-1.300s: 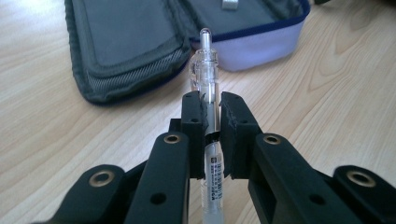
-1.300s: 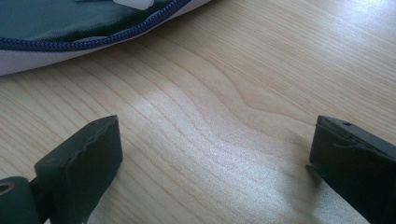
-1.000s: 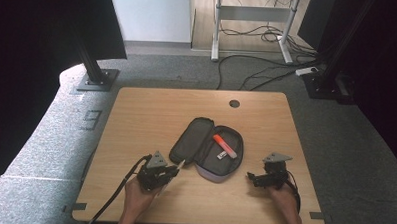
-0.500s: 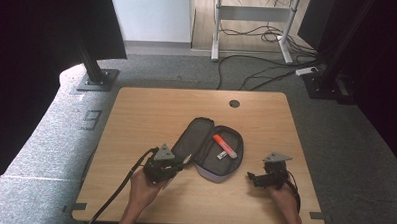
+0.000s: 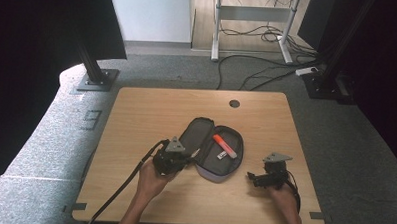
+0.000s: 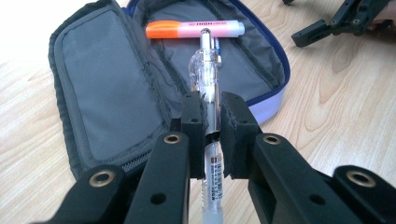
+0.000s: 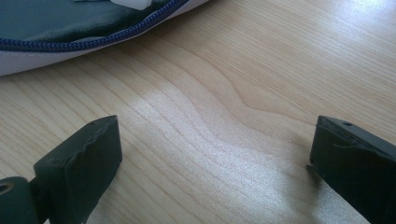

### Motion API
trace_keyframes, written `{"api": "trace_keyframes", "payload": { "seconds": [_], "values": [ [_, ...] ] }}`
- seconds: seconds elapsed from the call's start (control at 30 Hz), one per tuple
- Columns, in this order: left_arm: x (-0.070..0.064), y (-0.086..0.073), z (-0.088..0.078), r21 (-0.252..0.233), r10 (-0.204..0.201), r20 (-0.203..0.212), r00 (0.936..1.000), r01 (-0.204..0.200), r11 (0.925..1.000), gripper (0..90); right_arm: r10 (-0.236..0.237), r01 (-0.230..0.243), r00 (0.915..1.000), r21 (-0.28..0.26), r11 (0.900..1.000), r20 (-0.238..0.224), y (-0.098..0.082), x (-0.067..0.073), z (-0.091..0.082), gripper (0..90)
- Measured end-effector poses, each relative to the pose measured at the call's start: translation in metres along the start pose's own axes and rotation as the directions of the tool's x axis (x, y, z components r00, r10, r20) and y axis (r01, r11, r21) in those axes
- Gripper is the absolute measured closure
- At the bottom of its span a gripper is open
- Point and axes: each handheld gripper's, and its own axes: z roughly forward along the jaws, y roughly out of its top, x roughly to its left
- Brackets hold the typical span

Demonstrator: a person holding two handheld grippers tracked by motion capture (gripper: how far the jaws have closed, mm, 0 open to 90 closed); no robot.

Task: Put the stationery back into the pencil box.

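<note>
wooden table (image 5: 136, 115) is carrying an open pencil case (image 6: 112, 88), highlighter (image 6: 194, 29) inside. left gripper (image 6: 210, 128), moved right to the case's near-left edge, is clamping a clear pen (image 6: 208, 93) over it, likely being stowed. right gripper (image 7: 212, 158) is being held wide open, empty, near right.

A round grommet hole (image 5: 234, 103) sits near the far edge of the wooden table (image 5: 146, 115). Beyond it, on grey carpet (image 5: 50, 137), cables (image 5: 258, 76) trail past a white desk frame (image 5: 252, 24) and a black stand base (image 5: 96, 80).
</note>
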Motion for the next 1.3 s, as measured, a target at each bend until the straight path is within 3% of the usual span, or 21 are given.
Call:
{"api": "trace_keyframes", "payload": {
  "seconds": [0.6,1.3],
  "values": [
    [0.008,0.038,0.023,0.013,0.015,0.033,0.9993,-0.016,0.9998,80.4,0.000,0.000,1.0000,0.000,1.000,0.000,0.000,0.000,0.000,1.9],
    [0.007,0.086,0.059,0.053,0.069,0.029,0.9972,-0.071,0.9961,80.4,0.001,-0.001,1.0000,0.000,1.000,-0.001,0.000,0.000,0.000,1.9]
  ]
}}
